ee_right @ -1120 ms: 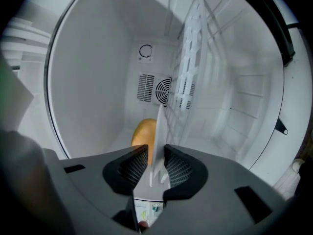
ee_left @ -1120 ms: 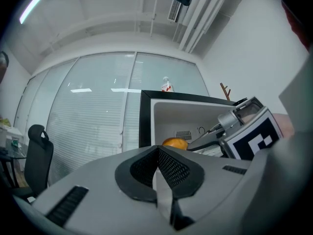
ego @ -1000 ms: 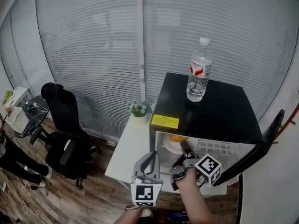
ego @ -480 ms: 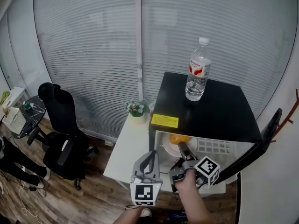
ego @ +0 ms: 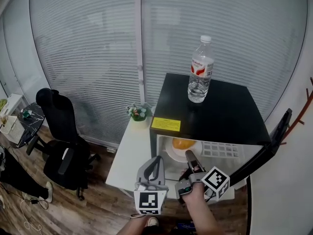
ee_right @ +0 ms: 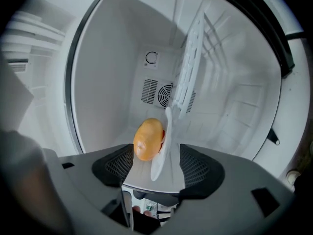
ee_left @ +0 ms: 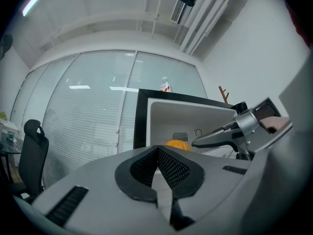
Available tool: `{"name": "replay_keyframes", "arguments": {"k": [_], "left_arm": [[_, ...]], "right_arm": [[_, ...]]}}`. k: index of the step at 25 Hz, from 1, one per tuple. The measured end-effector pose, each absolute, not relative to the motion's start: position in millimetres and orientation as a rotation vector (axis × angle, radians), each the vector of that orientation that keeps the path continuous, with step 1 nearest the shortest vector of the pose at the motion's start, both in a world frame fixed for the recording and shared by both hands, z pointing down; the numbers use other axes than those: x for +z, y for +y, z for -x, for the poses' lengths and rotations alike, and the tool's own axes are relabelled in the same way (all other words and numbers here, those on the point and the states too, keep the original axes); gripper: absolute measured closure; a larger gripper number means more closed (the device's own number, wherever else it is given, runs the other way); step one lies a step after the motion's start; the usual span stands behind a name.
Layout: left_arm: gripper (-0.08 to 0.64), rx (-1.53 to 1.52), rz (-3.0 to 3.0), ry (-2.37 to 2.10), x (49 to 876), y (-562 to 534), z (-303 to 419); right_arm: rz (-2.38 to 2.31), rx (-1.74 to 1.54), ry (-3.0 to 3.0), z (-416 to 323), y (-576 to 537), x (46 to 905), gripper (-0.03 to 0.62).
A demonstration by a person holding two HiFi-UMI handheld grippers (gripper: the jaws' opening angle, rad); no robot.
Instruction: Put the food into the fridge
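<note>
Orange food [ee_right: 149, 138] on a white plate [ee_right: 164, 151] sits inside the open fridge [ego: 215, 111] — right gripper [ee_right: 156, 167] jaws, just opened wide, straddle the plate's rim without pressing — best drawn straight back, clear of the rim.

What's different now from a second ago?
The right tool has just been opening its jaws, letting go of the white plate with the orange food inside the fridge; the plate sits loose between them. The left tool stayed shut and still; the water bottle stayed on top.
</note>
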State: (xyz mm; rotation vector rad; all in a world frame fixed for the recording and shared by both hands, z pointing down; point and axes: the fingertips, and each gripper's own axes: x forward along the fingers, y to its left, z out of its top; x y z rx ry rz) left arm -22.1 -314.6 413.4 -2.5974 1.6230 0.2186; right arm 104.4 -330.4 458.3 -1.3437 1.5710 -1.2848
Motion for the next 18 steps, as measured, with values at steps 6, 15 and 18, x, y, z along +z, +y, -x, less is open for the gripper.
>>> {"name": "replay_keyframes", "arguments": {"k": [6, 15, 18], "left_arm": [[0.534, 0.194, 2.628, 1.569, 410, -314, -4], [0.534, 0.181, 2.67, 1.493, 405, -307, -46], [0.534, 0.162, 2.681, 1.471, 404, -303, -58]], "right_arm": [[1.533, -1.039, 1.705, -138, -311, 442, 0.308], [1.829, -0.433, 2.007, -190, -280, 395, 0.31], [1.942, -0.185, 2.121, -197, -273, 385, 0.31]]}}
